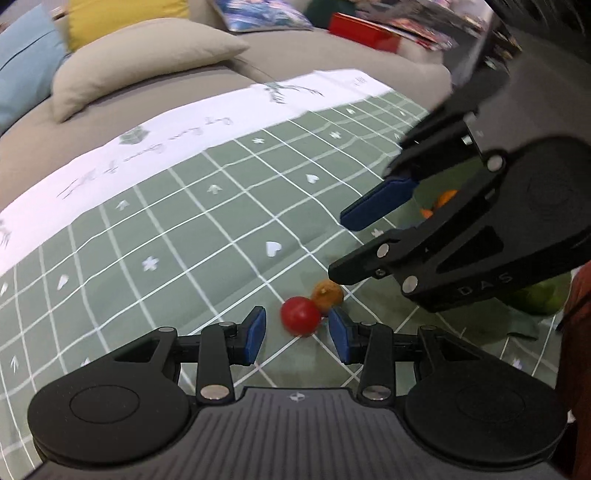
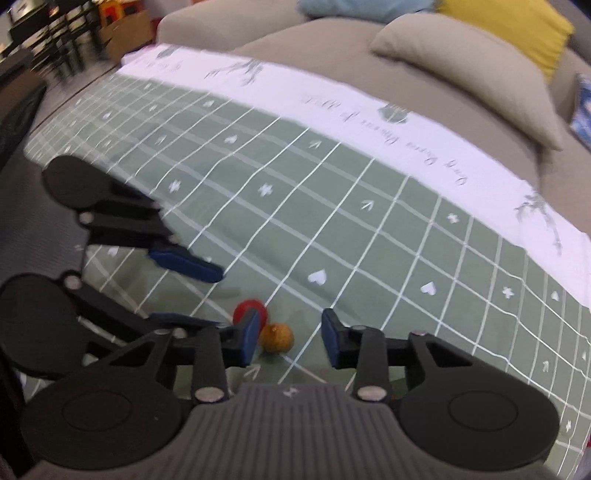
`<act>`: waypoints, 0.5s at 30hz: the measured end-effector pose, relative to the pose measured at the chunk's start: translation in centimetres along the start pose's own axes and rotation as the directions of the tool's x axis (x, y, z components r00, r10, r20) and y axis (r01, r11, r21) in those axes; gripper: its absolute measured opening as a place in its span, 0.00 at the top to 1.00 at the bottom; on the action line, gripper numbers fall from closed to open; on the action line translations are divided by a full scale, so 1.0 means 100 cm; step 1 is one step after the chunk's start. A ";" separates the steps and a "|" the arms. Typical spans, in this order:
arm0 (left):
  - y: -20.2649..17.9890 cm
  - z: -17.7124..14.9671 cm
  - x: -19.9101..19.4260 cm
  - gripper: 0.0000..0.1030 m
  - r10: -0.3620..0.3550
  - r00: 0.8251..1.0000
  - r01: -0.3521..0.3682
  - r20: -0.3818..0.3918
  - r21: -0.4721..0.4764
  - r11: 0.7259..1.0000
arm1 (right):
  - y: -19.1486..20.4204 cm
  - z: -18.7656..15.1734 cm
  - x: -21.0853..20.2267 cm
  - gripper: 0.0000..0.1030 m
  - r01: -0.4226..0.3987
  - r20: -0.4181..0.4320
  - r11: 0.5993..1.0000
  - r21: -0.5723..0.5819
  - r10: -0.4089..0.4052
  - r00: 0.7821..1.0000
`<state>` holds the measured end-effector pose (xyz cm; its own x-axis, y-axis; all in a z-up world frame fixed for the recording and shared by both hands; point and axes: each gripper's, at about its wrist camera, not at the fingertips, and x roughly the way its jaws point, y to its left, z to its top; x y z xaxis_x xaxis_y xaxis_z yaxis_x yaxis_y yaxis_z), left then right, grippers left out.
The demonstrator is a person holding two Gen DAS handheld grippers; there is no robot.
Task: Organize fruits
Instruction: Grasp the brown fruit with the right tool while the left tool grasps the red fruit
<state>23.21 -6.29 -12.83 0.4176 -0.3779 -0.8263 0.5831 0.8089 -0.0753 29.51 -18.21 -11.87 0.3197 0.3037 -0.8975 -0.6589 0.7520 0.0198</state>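
A small red fruit [image 1: 300, 316] and a small brown-orange fruit [image 1: 327, 294] lie touching each other on the green checked cloth [image 1: 184, 236]. My left gripper [image 1: 297, 334] is open, its blue pads on either side of the red fruit. My right gripper [image 1: 341, 245] comes in from the right, open, one fingertip just above the brown fruit. In the right wrist view my right gripper [image 2: 290, 338] is open around the brown fruit [image 2: 277, 338], with the red fruit [image 2: 249, 310] behind its left pad. The left gripper [image 2: 218, 299] shows at the left, open.
Orange fruits [image 1: 441, 203] sit behind the right gripper and a green fruit [image 1: 539, 299] lies at the right edge. The cloth lies on a grey sofa [image 1: 110, 110] with beige [image 1: 140, 62], yellow and blue cushions behind. A red box [image 1: 364, 29] stands far back.
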 end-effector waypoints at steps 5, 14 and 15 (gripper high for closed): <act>-0.007 0.000 0.013 0.56 -0.010 1.000 0.011 -0.010 0.088 0.996 | -0.001 0.000 0.012 0.71 -0.053 -0.080 0.997 -0.063 0.048 0.996; -0.007 0.003 0.029 0.68 -0.004 1.000 0.009 -0.025 0.184 0.983 | -0.007 0.000 0.034 0.71 -0.109 -0.140 0.991 -0.074 0.098 0.985; -0.007 0.002 0.029 0.69 -0.005 1.000 0.009 -0.022 0.186 0.982 | -0.006 0.000 0.035 0.71 -0.112 -0.140 0.991 -0.071 0.102 0.985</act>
<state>24.16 -8.07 -15.04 0.3991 -0.3719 -0.8381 0.7063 0.7075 0.0224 31.06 -17.57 -15.06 0.1525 0.2937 -0.9437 -0.7374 0.6695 0.0892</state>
